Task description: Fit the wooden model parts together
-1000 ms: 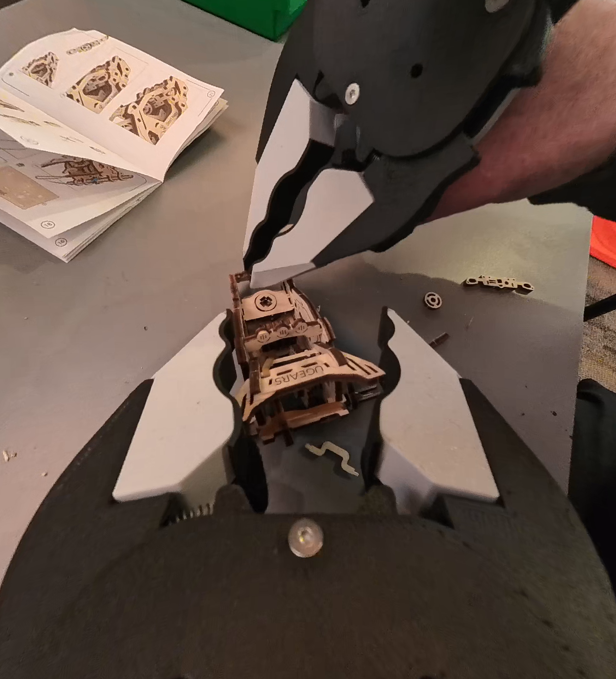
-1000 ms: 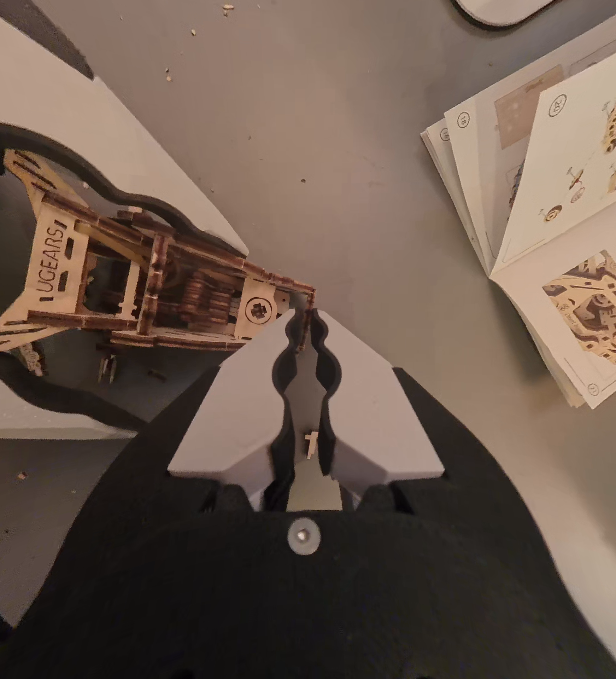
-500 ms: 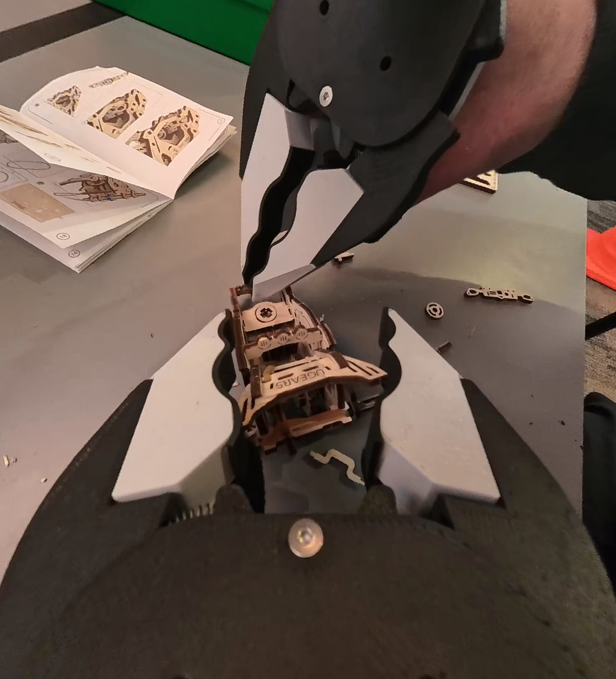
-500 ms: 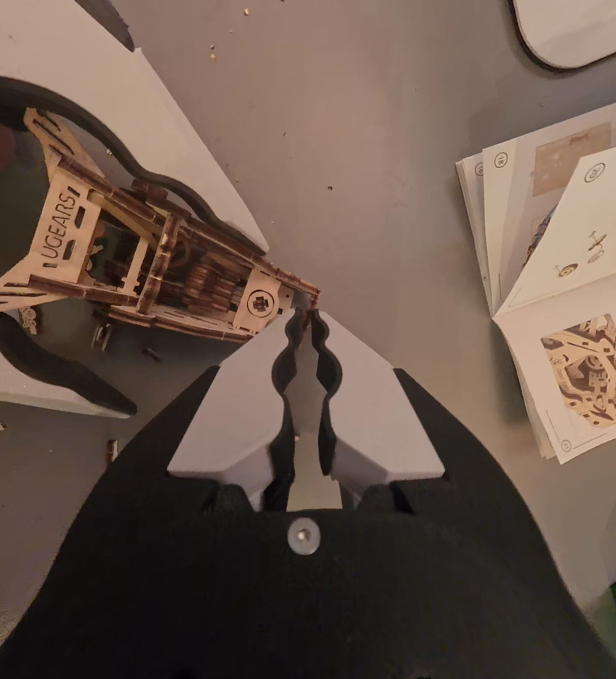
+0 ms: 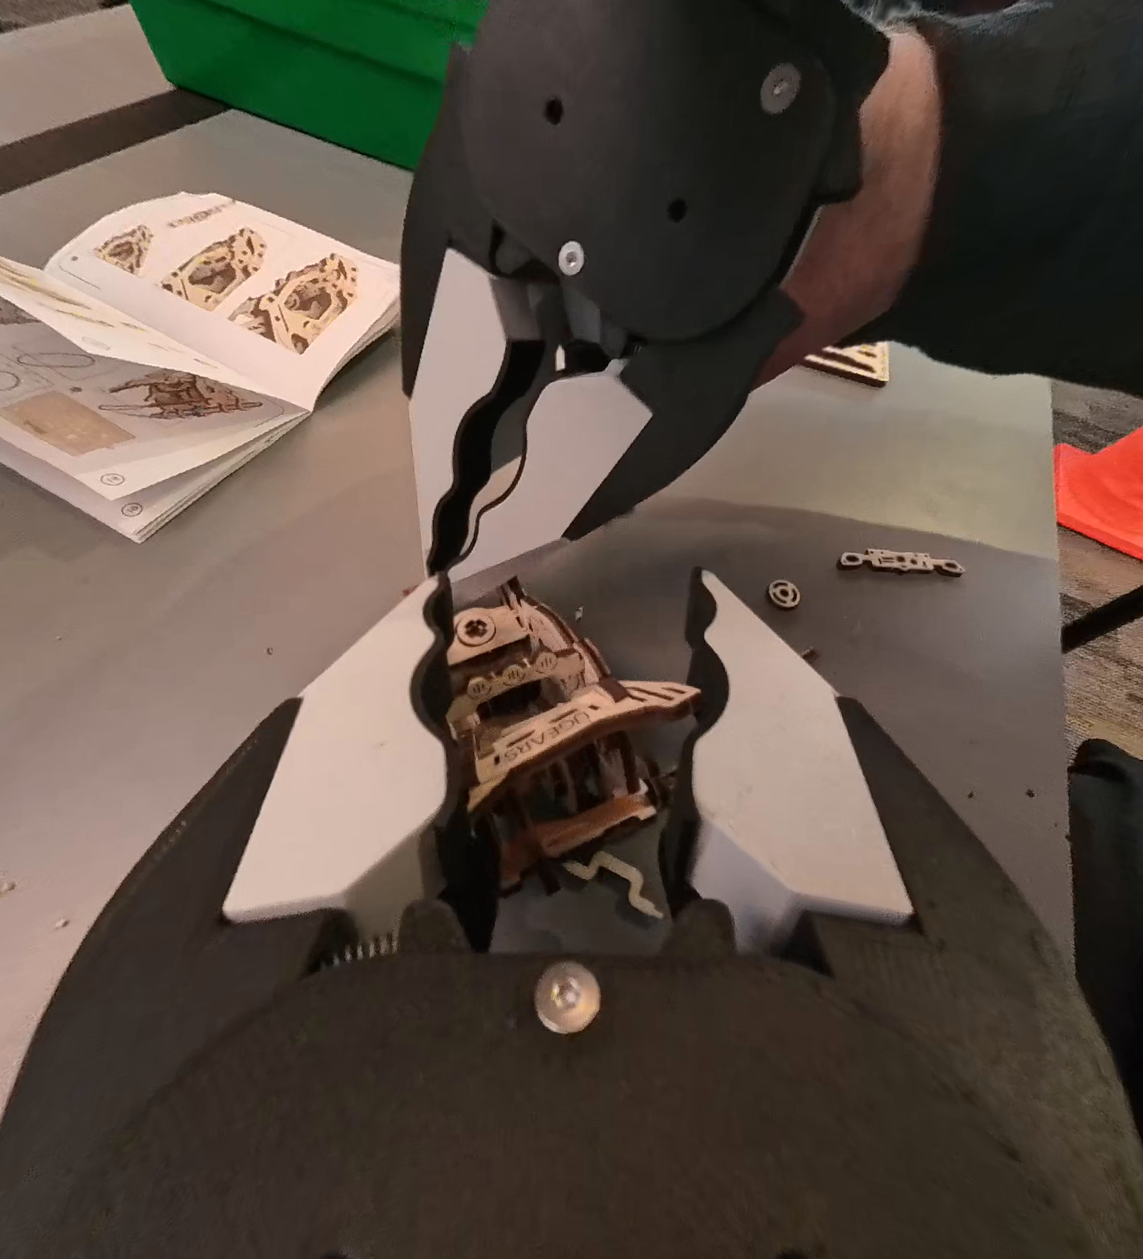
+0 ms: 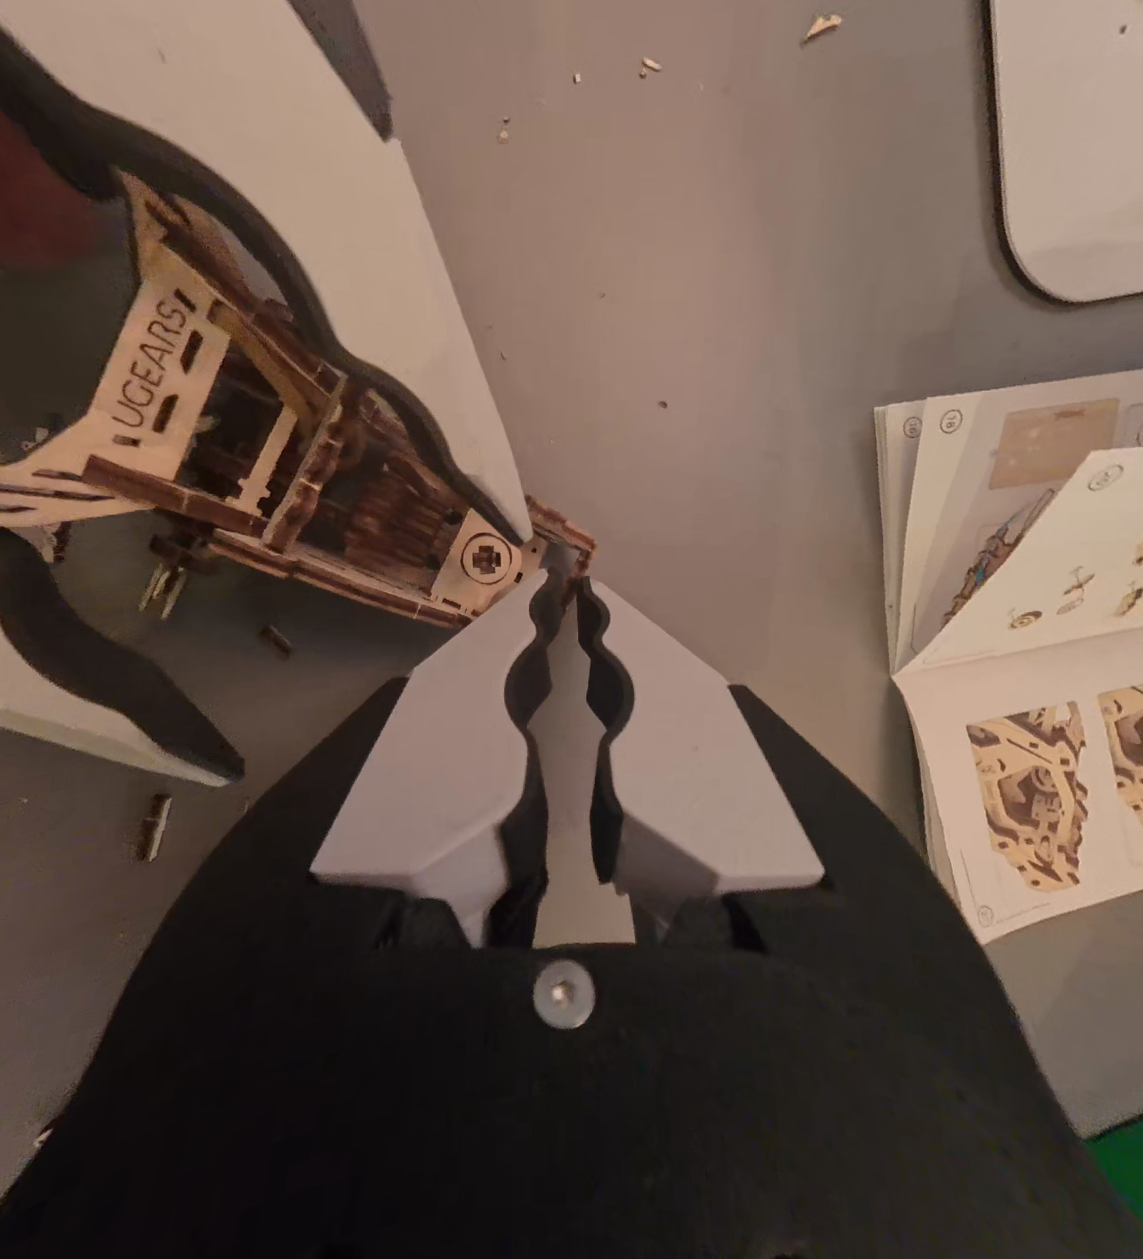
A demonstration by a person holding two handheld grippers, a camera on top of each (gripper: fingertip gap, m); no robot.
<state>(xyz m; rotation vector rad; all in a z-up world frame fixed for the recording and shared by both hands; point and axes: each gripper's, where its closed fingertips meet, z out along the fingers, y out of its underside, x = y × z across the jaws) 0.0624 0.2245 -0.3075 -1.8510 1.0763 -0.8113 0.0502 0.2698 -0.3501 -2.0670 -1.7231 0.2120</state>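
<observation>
The wooden model is a light-brown, half-built vehicle frame with a flat winged end plate. My left gripper is shut on it, with the left finger along its side and the wing against the right finger. The right wrist view shows the model between the left gripper's grey fingers. My right gripper comes down from above. It is nearly closed, pinching a thin dark wooden strip at the model's narrow nose. A person's arm holds it.
An open instruction booklet lies left on the grey table; it also shows in the right wrist view. Loose wooden parts, a ring and a zigzag piece lie nearby. Green bin behind, orange object right. About 9 centimetres separates my left fingertips from the zigzag piece.
Both grippers and the model have tilted and shifted against the table. The right gripper has stayed on the nose strip. The left finger now reaches farther along the model's side.
</observation>
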